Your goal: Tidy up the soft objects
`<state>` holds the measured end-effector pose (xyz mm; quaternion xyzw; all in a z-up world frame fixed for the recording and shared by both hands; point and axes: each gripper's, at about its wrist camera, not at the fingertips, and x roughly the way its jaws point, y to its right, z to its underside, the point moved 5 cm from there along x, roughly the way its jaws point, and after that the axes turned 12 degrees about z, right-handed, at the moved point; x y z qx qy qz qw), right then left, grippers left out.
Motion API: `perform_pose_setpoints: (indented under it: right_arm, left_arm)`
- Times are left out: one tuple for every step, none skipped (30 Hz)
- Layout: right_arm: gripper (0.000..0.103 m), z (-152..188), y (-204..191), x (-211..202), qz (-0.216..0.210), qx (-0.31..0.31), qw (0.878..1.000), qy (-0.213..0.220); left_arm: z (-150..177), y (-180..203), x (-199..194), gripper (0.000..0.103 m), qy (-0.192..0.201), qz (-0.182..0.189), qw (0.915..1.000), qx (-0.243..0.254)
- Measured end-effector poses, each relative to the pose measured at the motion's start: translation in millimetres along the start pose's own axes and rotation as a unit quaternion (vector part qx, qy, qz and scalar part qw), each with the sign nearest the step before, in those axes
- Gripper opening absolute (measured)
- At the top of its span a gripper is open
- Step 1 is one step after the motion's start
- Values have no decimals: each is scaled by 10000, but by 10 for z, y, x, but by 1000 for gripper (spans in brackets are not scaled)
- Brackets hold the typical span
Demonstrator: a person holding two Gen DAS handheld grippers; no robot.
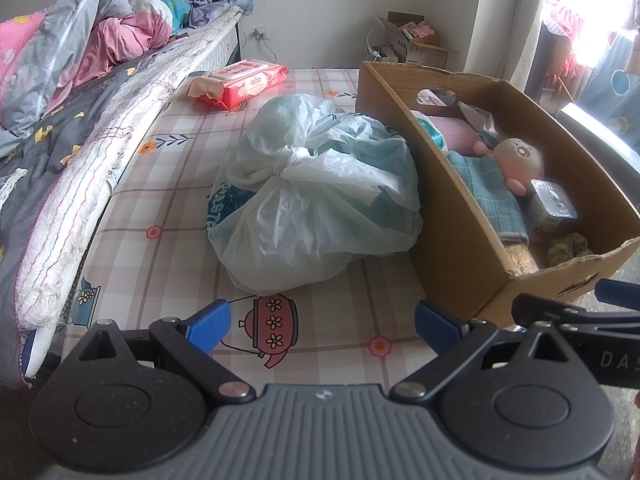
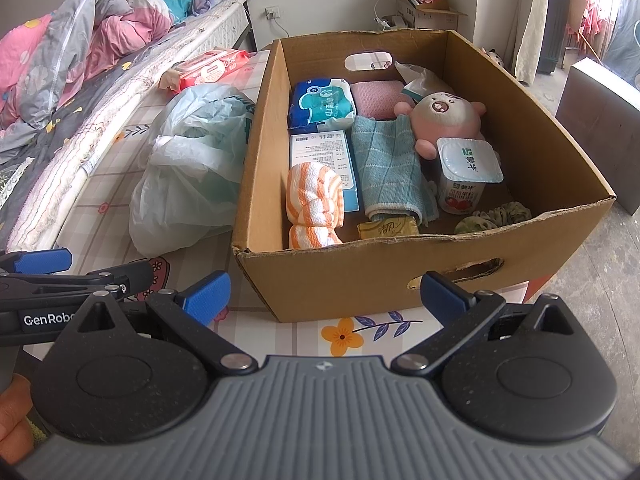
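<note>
Hovering released, each hand-held gripper point(image 1: 322, 320) point(image 2: 325, 294) faces the cardboard box point(image 2: 336, 280) near rim, mat bare between.

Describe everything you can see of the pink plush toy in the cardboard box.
The pink plush toy is round and soft-looking, with a paler embroidered face and stubby pink limbs. It lies face up toward the far right of the cardboard box, against the teal towel, with the yogurt cup in front. Neither gripper touches it.
</note>
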<state>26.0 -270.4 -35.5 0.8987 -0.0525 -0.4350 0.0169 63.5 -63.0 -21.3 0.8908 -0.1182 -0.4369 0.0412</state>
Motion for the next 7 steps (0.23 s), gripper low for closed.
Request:
perform_pose_setpoints:
  right_arm:
    - [102,-1,1,1,-1,0,10000,-1]
    - [102,-1,1,1,-3,2,10000,0]
    - [102,-1,1,1,-4,3,10000,-1]
    - [102,-1,1,2,-3,3,10000,-4]
    - [102,-1,1,1,-2,1,10000,-3]
    - [102,-1,1,1,-2,1,10000,-1]
    - [102,-2,2,2,-1,1,10000,-2]
  left_arm:
    - [-2,0,-1,99,1,-3,10000,2]
    - [-4,0,-1,99,4,-4,10000,2]
    - [-4,0,-1,99,4,-4,10000,2]
    - [-4,0,-1,99,1,-4,10000,2]
    - [-4,0,-1,99,0,-3,10000,3]
    - [-3,1,-1,99,0,-3,10000,1]
    - [2,-1,3,99,-3,-1,10000,0]
